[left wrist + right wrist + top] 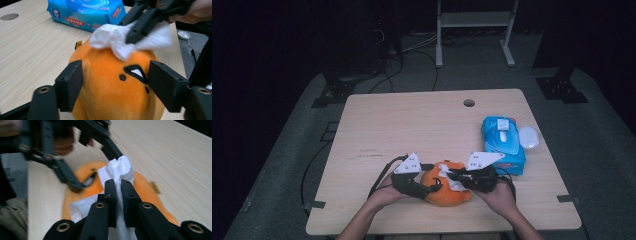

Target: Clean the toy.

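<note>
1. A round orange plush toy (446, 192) with a small stitched face sits on the near middle of the pale wooden bench (412, 125), between the person's two hands.
2. The left gripper (113, 82) comes in from the left, its jaws set on either side of the plush toy and pressing against its soft sides; the left gripper view shows the toy bulging between them.
3. The right gripper (119, 192) reaches in from the right, its jaws pressed together on a crumpled white wet wipe (118, 168).
4. The wipe rests on the top of the toy, above its face.
5. A blue plastic pack of wipes (503, 142) lies on the right side of the bench, farther from the person than the toy and apart from it.
6. A round white lid-like thing (529, 136) lies just beside the pack, to its right.
</note>
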`<action>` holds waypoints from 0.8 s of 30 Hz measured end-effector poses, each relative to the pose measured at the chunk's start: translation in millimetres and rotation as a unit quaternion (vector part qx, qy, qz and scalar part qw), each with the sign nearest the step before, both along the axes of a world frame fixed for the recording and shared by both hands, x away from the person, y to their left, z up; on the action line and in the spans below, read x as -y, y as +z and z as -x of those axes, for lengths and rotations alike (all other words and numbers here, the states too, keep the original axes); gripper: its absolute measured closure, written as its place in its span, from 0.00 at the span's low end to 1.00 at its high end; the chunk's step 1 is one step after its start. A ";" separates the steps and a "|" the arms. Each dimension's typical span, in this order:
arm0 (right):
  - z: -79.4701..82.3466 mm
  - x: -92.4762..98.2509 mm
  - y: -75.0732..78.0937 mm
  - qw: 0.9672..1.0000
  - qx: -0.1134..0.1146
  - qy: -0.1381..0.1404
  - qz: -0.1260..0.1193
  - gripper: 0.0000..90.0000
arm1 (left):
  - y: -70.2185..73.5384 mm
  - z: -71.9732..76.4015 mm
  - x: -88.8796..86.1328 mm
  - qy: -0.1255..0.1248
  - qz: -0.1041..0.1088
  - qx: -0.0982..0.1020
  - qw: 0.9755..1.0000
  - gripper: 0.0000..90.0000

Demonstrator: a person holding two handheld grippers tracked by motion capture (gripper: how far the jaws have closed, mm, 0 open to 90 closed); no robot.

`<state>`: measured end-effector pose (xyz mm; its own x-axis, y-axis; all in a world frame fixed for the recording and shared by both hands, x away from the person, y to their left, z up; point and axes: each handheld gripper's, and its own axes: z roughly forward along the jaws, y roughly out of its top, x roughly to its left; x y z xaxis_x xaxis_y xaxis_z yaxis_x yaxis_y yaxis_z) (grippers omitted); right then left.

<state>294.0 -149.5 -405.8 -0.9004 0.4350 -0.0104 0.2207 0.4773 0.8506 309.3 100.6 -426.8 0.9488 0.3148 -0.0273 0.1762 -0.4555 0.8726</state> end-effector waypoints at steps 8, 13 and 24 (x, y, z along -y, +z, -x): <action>-7.2 8.9 -4.3 1.000 -0.008 -0.006 0.004 0.93 | -8.1 -3.7 -9.7 0.005 -0.018 0.001 1.000 0.43; -11.0 23.0 -9.2 0.999 -0.021 -0.026 0.001 0.93 | -9.2 -4.7 -13.5 0.003 -0.015 -0.007 1.000 0.41; -1.9 -0.1 -4.3 1.000 0.006 0.001 0.010 0.93 | -5.4 -3.6 -4.4 -0.006 0.004 -0.003 1.000 0.47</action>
<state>295.9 -149.4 -410.1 -0.9010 0.4327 -0.0297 0.2098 0.4948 0.8433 312.9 105.1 -432.1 0.9522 0.3034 -0.0356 0.1760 -0.4497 0.8757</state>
